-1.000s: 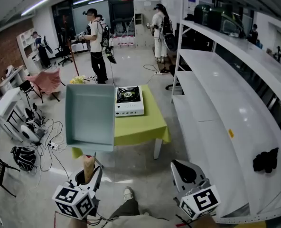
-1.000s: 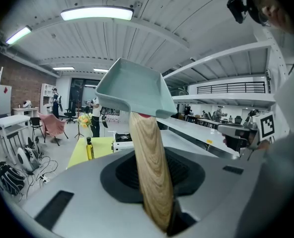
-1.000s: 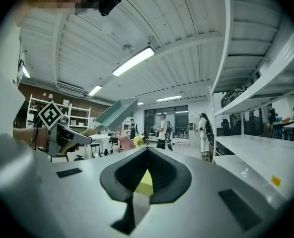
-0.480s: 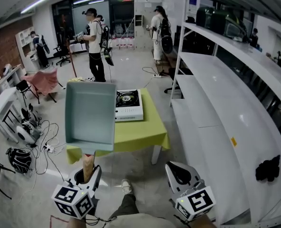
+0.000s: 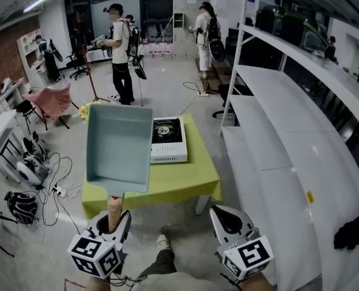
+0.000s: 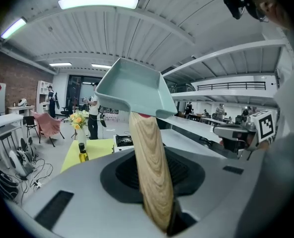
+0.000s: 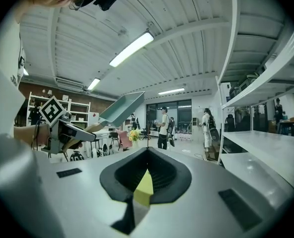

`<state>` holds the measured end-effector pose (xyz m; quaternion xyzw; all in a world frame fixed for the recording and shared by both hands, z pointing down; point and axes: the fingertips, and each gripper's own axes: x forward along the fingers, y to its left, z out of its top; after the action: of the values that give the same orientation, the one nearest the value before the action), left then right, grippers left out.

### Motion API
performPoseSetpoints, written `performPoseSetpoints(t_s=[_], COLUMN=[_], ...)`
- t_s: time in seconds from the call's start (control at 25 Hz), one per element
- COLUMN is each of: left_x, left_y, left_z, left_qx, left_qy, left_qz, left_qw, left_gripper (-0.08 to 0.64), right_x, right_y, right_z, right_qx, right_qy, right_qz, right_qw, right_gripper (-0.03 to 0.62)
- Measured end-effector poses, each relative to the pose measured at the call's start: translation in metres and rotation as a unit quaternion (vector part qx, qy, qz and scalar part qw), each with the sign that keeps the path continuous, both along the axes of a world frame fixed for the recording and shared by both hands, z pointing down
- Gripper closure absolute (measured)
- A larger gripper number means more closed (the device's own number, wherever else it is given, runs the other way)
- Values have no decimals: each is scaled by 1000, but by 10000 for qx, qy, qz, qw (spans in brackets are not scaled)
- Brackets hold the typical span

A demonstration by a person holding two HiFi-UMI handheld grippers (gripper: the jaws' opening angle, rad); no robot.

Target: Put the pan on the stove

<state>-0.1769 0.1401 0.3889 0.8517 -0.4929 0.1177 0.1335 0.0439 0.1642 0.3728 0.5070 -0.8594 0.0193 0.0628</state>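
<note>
As the left gripper (image 5: 111, 218) is clamping the pan (image 5: 120, 147) by its handle, keeping it level toward the far stove (image 5: 168, 140) is mattering; right gripper (image 5: 227, 216) is idling closed, empty.

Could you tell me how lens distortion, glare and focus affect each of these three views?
Head view: fisheye bows the long white shelves, with soft glare on them; the teal square pan is sharp. Left gripper view: dark corners, the ceiling light panel blown out, the pan's wooden handle slightly soft up close. Right gripper view: dark corners, the ceiling tube light glaring.
</note>
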Motion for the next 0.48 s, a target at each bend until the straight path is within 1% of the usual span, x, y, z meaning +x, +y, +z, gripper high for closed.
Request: performPoseSetpoints(t_s=[0.48], left_x=[-24], left_y=[-143], left_z=[12], left_qx=[-453], left_qy=[75], left_qz=[201], left_qw=[9987], left_gripper=[460], right_x=[-36], right_y=[-142], right_z=[3], right_qx=[-370], right_qy=[145], right_qz=[48], right_qw=[9992], right_gripper=[586])
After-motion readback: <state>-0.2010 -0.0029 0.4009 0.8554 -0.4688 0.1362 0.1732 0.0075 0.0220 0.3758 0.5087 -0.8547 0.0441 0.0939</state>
